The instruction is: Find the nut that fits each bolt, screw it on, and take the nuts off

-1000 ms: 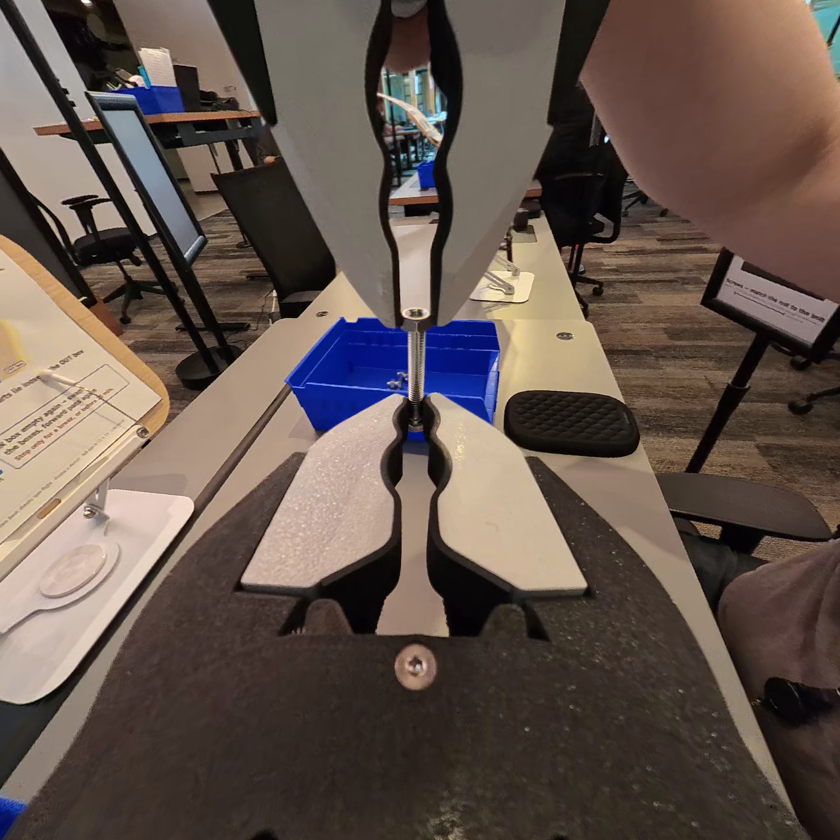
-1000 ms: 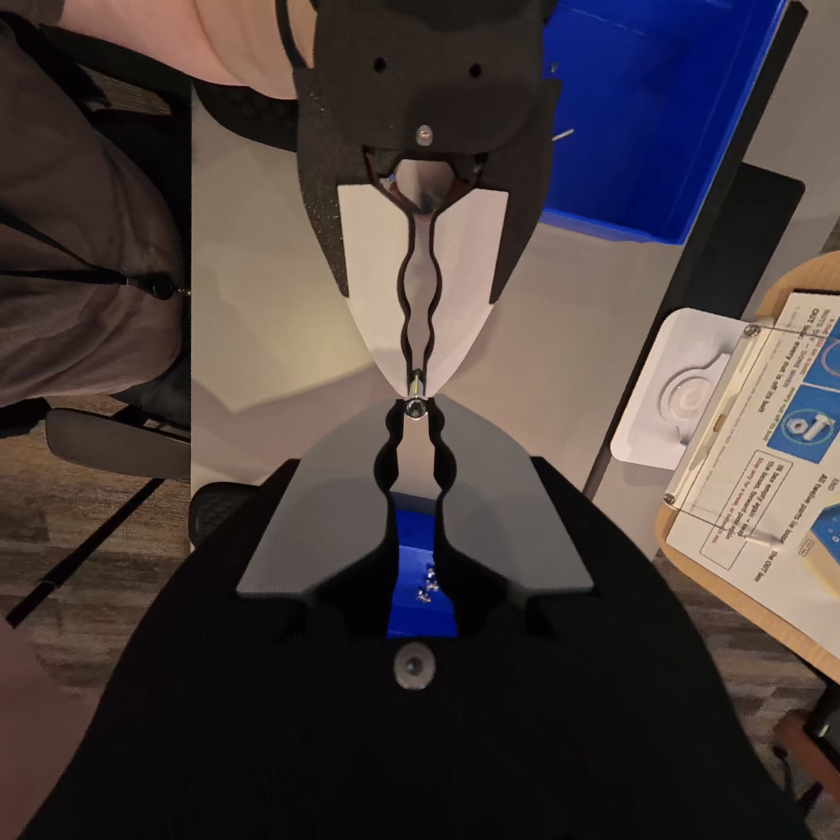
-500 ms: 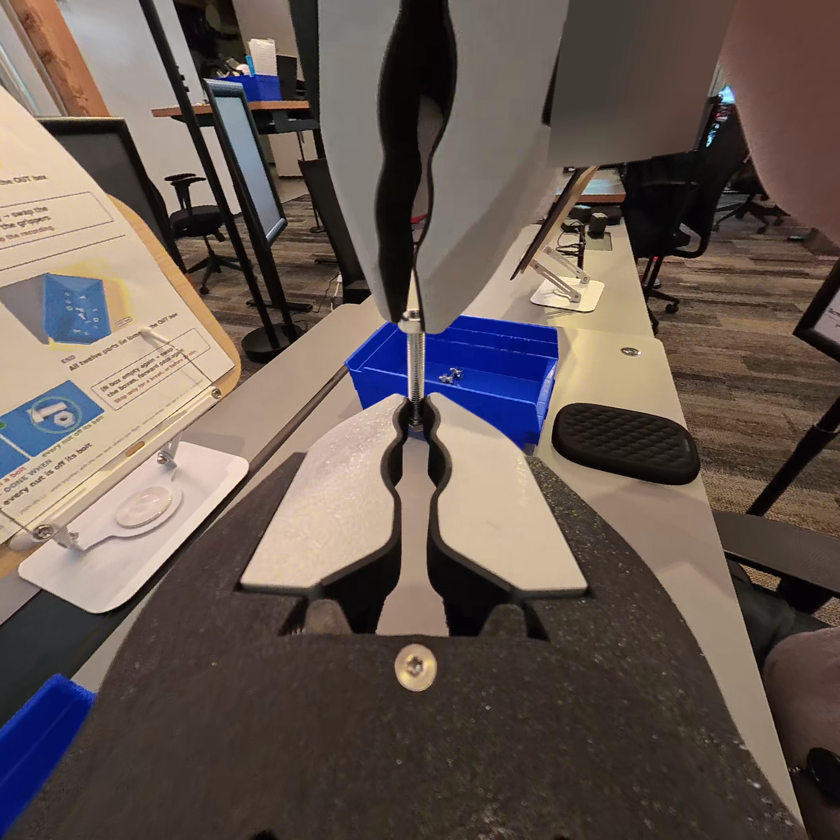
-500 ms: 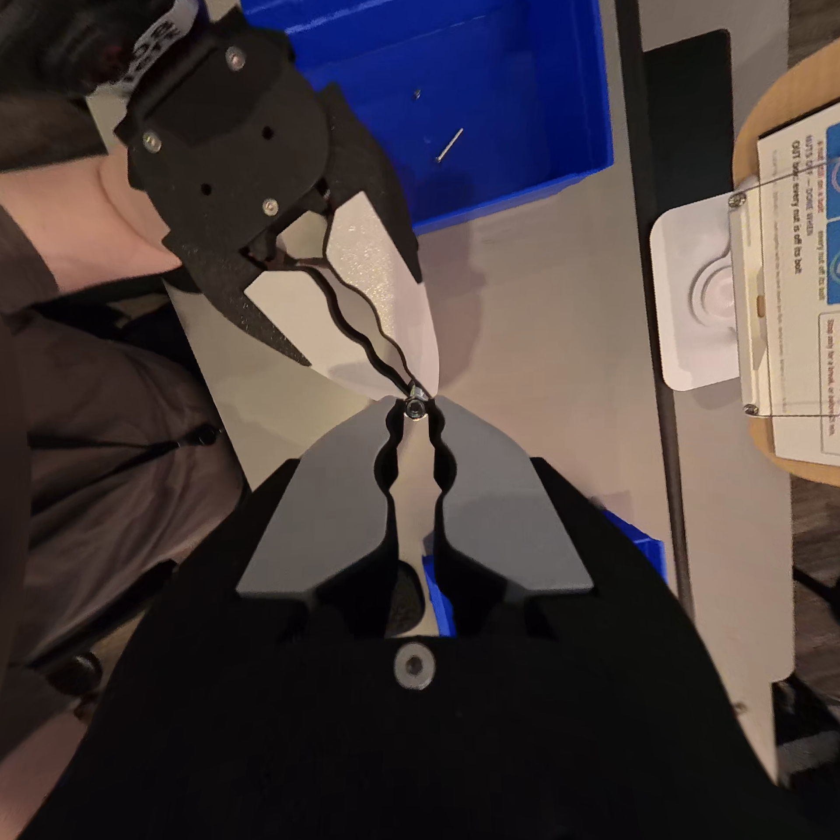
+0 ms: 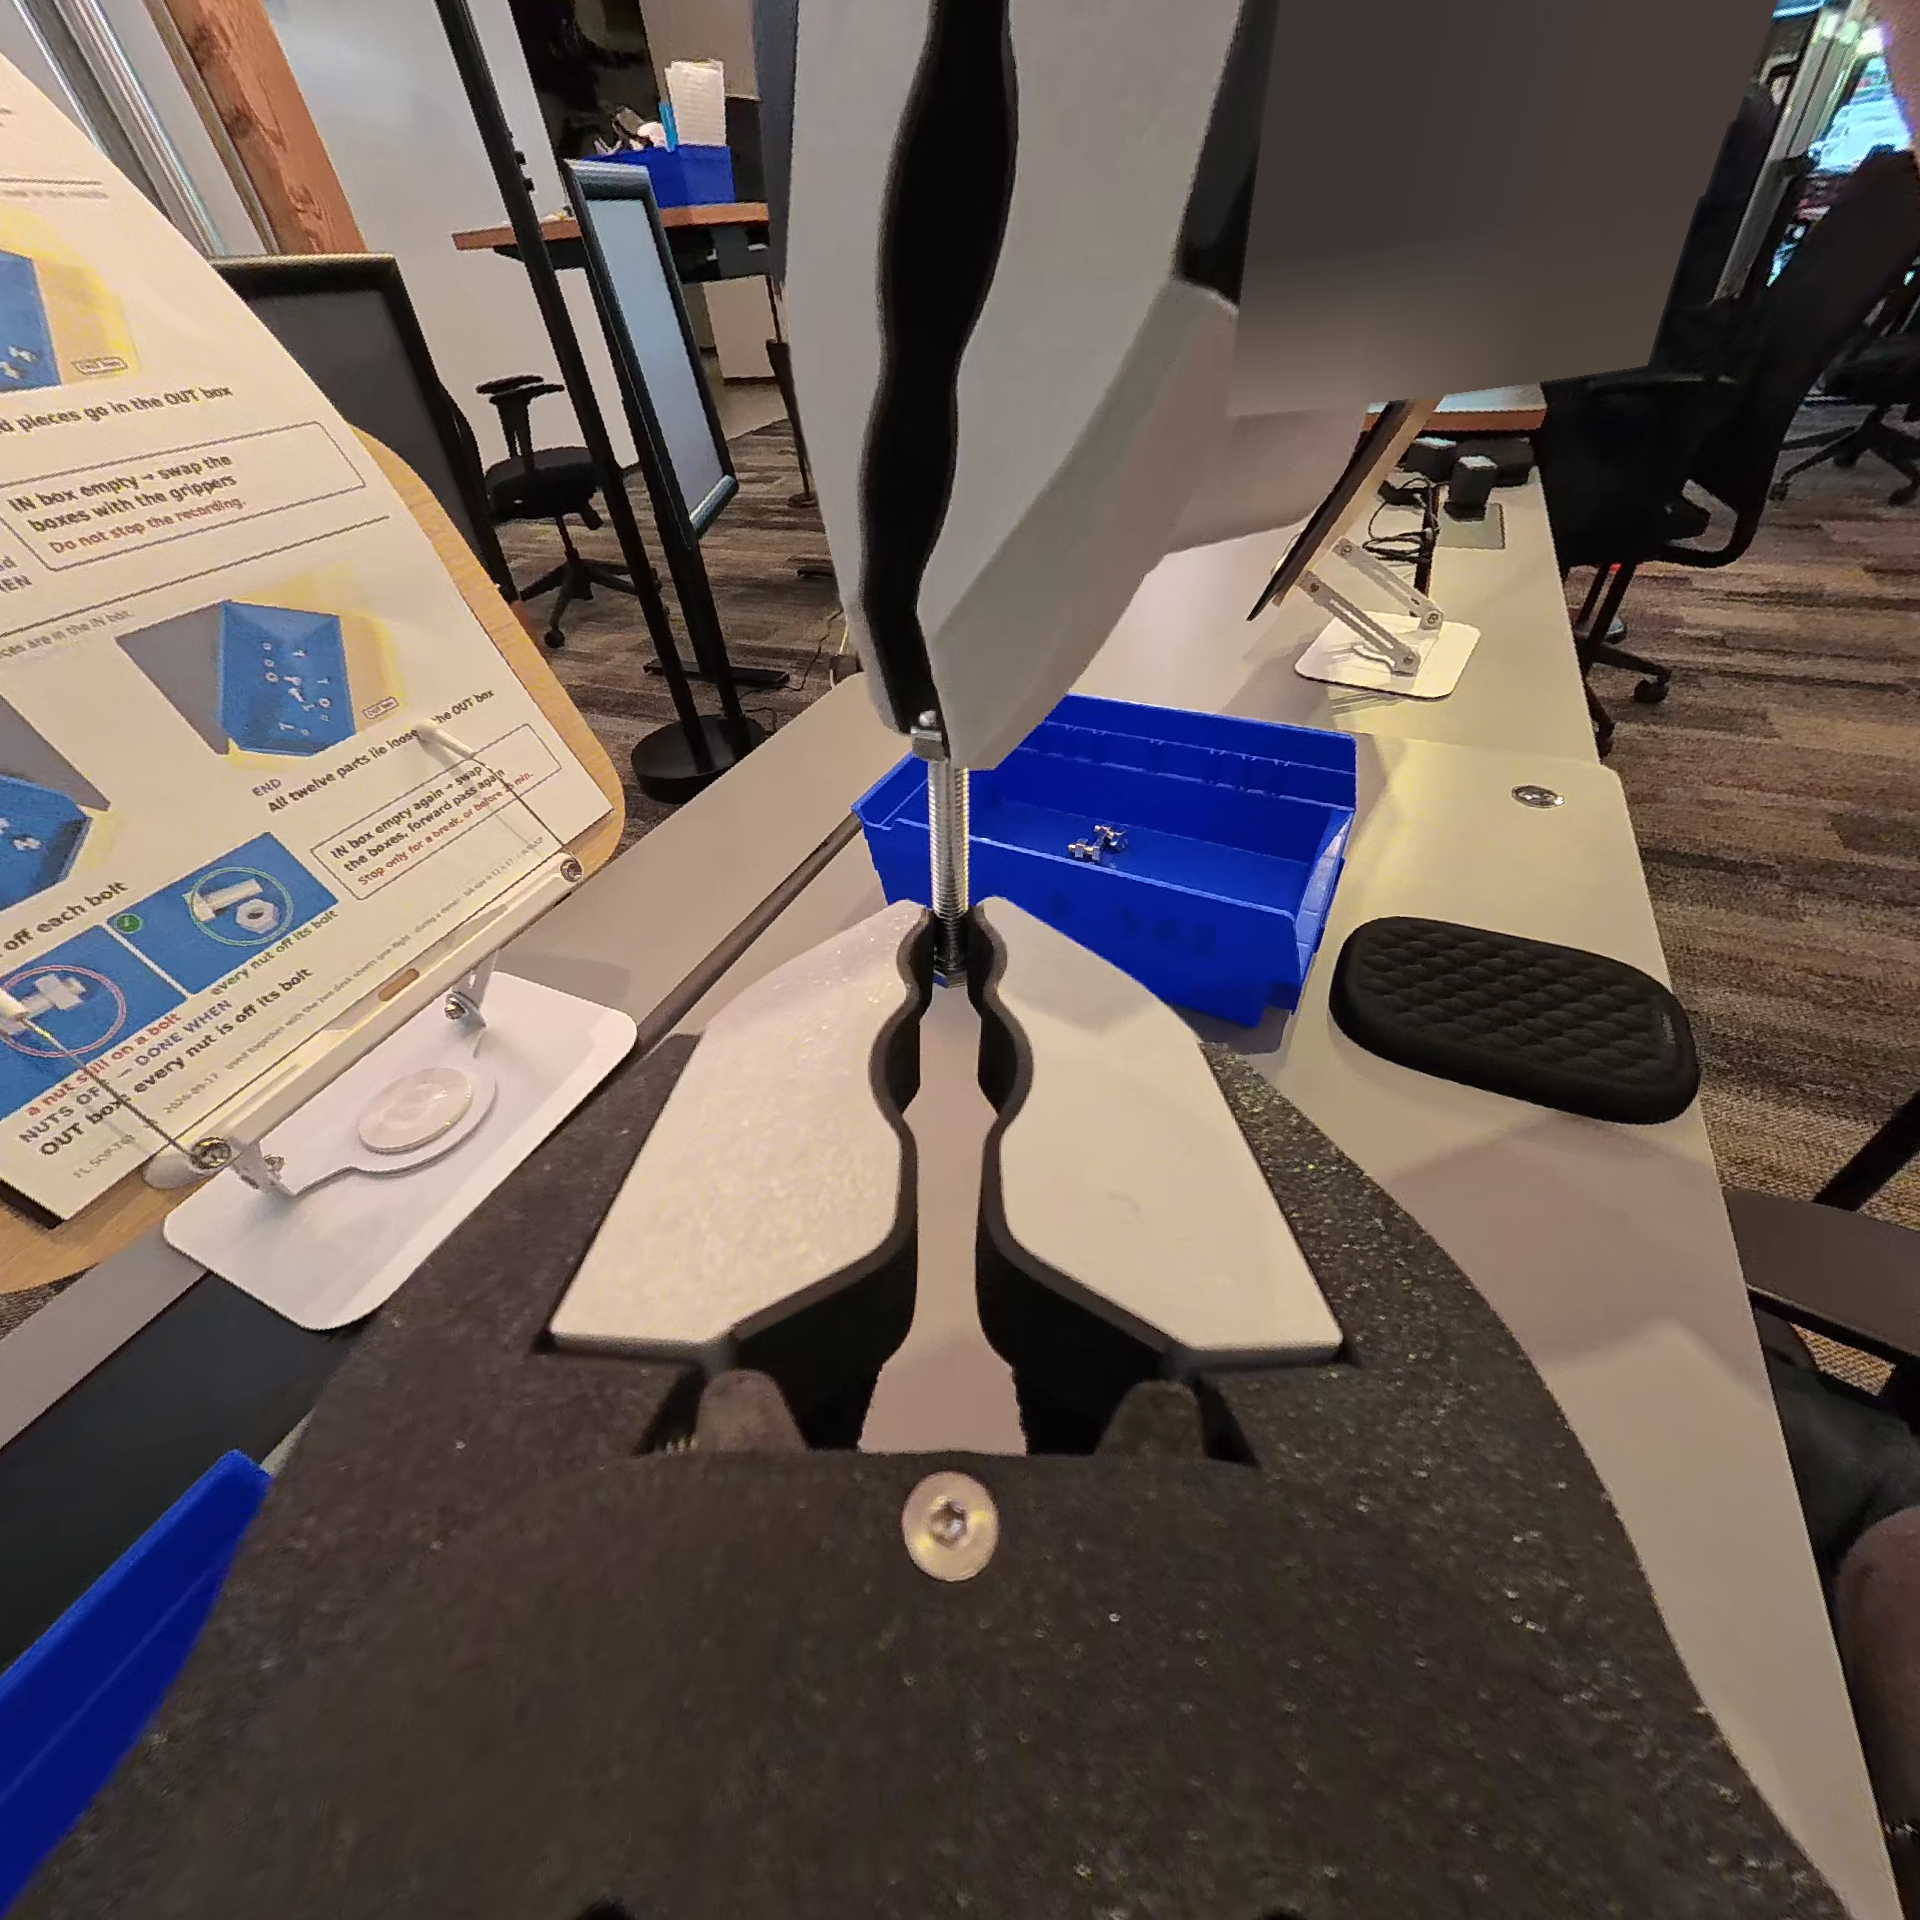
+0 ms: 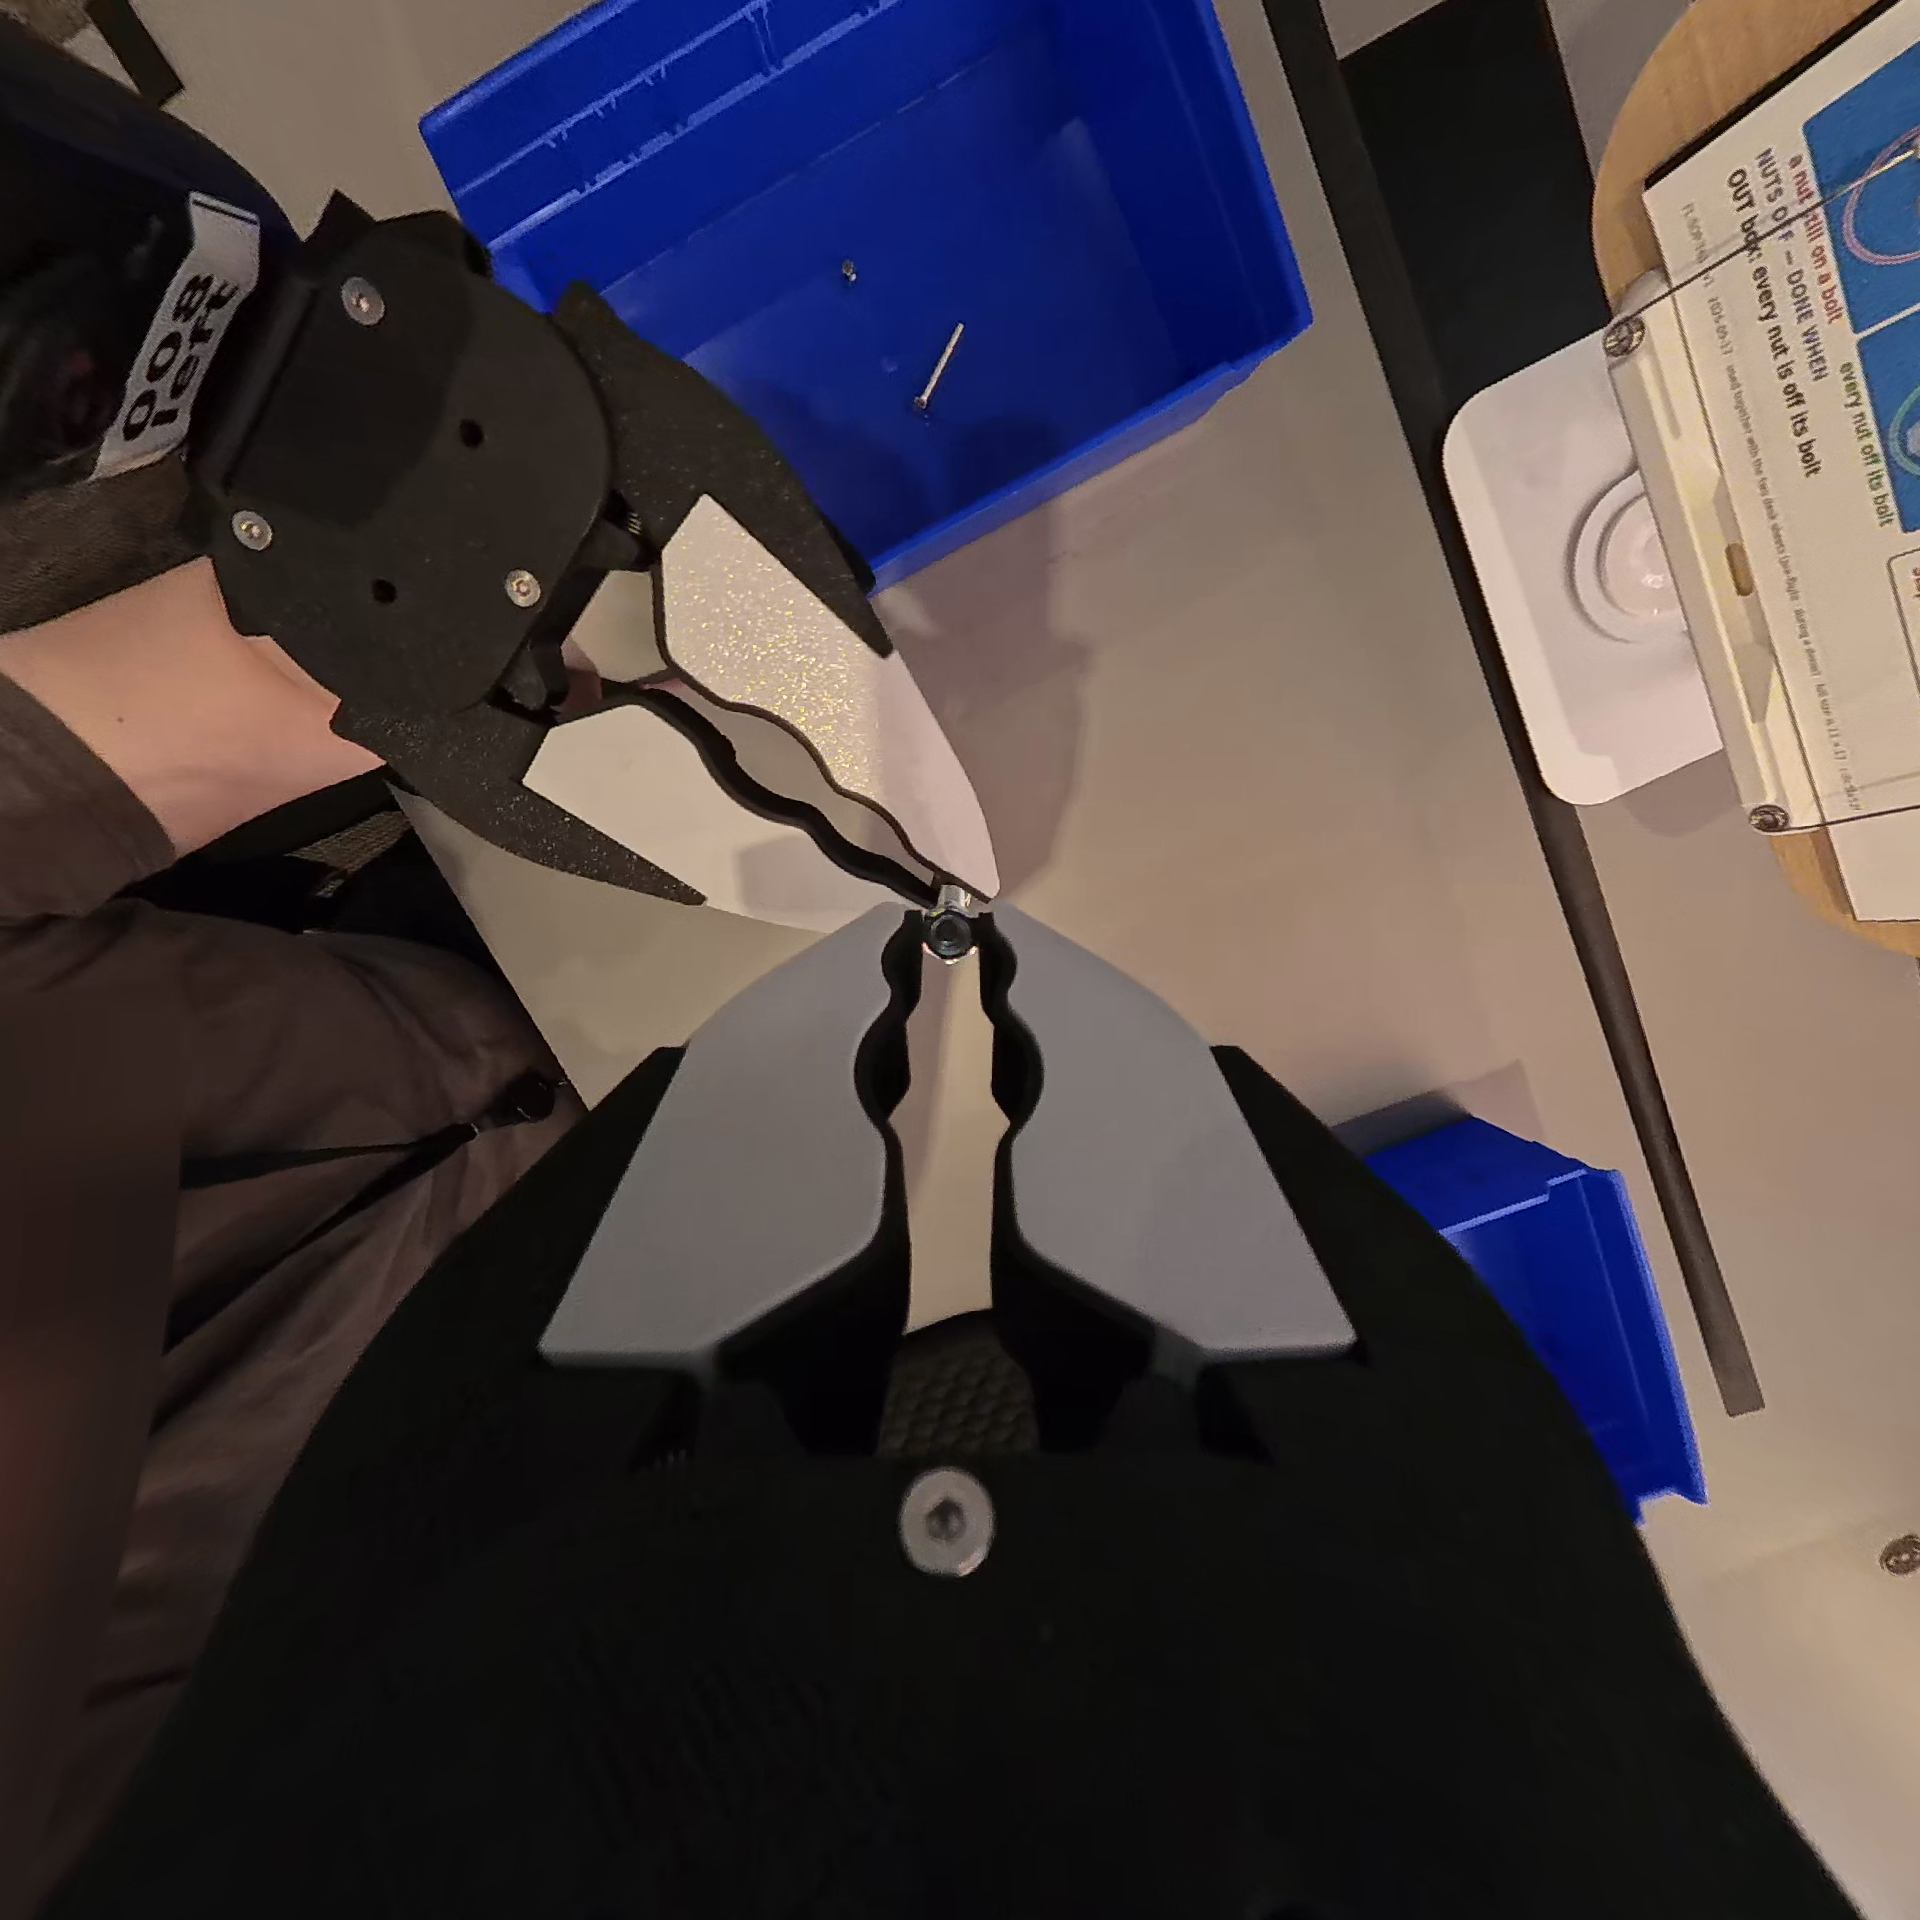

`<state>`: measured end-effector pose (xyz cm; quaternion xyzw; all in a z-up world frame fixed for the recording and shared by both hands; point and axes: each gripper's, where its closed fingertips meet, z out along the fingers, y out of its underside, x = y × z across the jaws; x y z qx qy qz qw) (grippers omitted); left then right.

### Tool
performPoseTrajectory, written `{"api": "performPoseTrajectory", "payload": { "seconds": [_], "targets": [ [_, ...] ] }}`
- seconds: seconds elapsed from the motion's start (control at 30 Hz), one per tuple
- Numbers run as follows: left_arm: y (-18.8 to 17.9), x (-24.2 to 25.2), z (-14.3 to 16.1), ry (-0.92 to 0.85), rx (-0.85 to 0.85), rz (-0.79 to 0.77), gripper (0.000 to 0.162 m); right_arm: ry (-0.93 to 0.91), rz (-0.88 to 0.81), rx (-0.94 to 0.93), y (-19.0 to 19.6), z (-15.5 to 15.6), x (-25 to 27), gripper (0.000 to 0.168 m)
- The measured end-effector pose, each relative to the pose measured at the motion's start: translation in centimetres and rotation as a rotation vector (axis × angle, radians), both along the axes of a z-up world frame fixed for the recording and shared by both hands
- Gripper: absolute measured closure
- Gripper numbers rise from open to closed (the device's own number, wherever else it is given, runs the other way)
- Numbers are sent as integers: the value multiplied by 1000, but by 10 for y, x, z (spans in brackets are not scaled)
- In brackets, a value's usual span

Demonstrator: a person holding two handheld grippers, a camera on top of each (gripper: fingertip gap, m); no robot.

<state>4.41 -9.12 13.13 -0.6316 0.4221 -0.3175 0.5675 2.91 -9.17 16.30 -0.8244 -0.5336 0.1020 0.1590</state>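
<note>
A thin threaded bolt (image 5: 951,831) stands upright between my two grippers, above the grey table (image 5: 1507,1299). My left gripper (image 5: 951,961) is shut on the bolt's lower end, where a small dark nut (image 5: 951,968) seems to sit. My right gripper (image 6: 948,940) comes down from above and is shut on the bolt's socket head (image 6: 948,935). In the left wrist view it shows as two grey fingers (image 5: 1049,468) over the bolt. In the right wrist view the left gripper (image 6: 951,899) reaches in from the upper left.
A blue bin (image 5: 1195,904) ahead holds small bolt-and-nut pieces (image 5: 1099,840). A second blue bin (image 6: 1195,260) holds a loose bolt (image 6: 940,364) and a nut. An instruction sign on a white stand (image 5: 260,727) is left; a black wrist pad (image 5: 1507,1018) right. The tips of both grippers are at nearly the same place.
The left gripper has swung around the bolt, from straight opposite the right gripper to its upper left. Both grippers have kept their hold and the bolt has stayed upright.
</note>
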Motion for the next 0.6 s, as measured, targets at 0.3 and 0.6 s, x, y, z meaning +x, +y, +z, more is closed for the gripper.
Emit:
{"api": "performPoseTrajectory", "payload": {
  "seconds": [0.3,0.6],
  "targets": [
    [-3,1,1,-8,-8,-22,157,-8,30,0,-1,-2,-1,156],
    [-7,2,3,-18,-12,-45,157,-1,65,41,2,-2,-6,154]
  ]
}}
